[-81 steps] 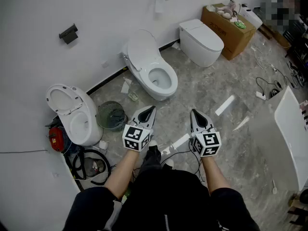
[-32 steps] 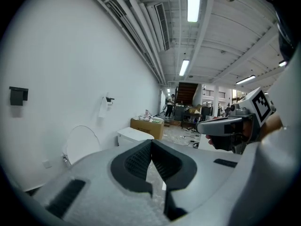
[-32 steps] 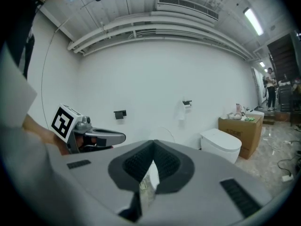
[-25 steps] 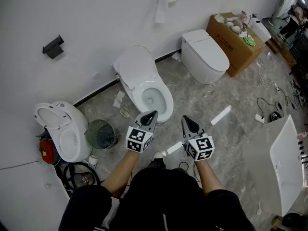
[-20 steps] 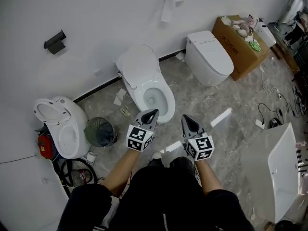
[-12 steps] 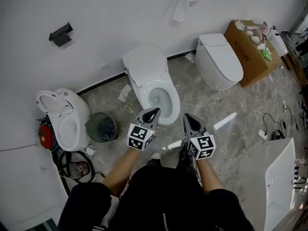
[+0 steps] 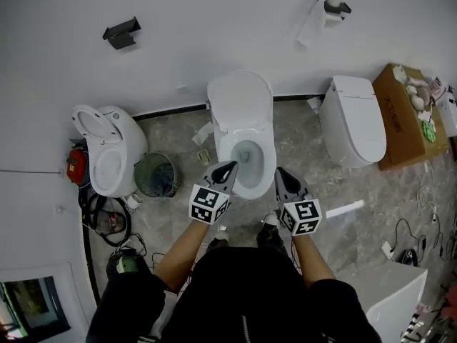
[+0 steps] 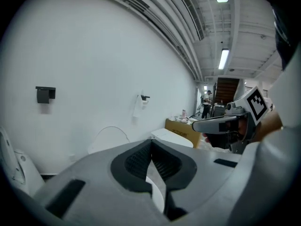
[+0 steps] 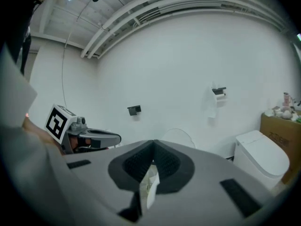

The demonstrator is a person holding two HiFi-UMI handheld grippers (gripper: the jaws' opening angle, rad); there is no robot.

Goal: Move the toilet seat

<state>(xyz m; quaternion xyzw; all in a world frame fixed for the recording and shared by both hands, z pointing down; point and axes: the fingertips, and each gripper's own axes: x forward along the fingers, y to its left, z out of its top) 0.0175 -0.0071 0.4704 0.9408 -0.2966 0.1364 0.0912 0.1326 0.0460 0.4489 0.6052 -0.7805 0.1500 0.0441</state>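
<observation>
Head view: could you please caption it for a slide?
Left hand-held gripper and right hand-held gripper, both shut, point at the open middle toilet.

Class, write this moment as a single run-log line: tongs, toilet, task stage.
left tongs: shut | right tongs: shut | middle toilet: lid raised | contact: none | stage: approach

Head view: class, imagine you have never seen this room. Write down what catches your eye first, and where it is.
Three white toilets line the white wall: the middle toilet, lid raised and bowl open, sits straight ahead, with an open left toilet and a closed right toilet beside it. In the foreground the left gripper and right gripper, both shut, point toward the middle bowl.
</observation>
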